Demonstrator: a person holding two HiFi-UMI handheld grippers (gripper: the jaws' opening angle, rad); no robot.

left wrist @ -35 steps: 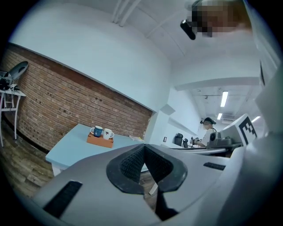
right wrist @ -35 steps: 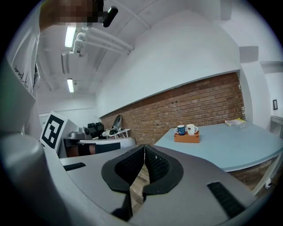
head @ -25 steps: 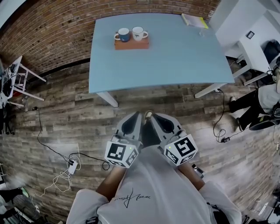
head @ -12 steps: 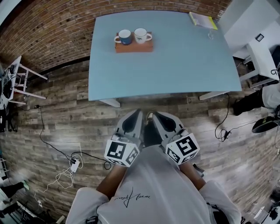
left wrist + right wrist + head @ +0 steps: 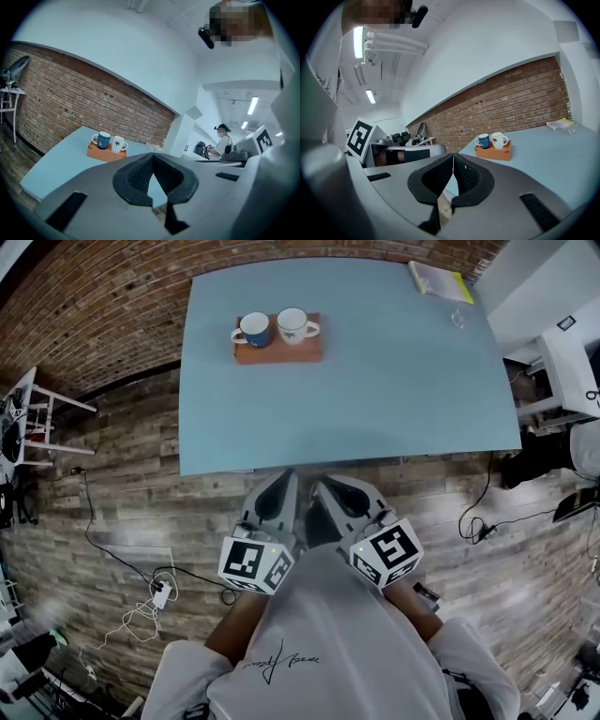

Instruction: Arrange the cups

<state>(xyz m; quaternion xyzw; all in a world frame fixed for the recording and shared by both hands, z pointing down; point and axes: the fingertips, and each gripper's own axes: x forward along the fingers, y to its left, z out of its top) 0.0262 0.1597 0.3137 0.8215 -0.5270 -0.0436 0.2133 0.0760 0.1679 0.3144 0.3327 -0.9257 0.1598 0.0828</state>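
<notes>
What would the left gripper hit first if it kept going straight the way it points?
Probably the blue table, at its near edge or bare top; depth is unclear. The left gripper aims right of the tray holding the cups.

Bright, even light; fisheye-warped edges

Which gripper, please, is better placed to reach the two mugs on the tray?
Left, marginally: the blue ceramic mug and white ceramic mug on the orange wooden tray stand almost straight ahead of the left gripper; the right gripper sits further aside. Both shut, empty.
</notes>
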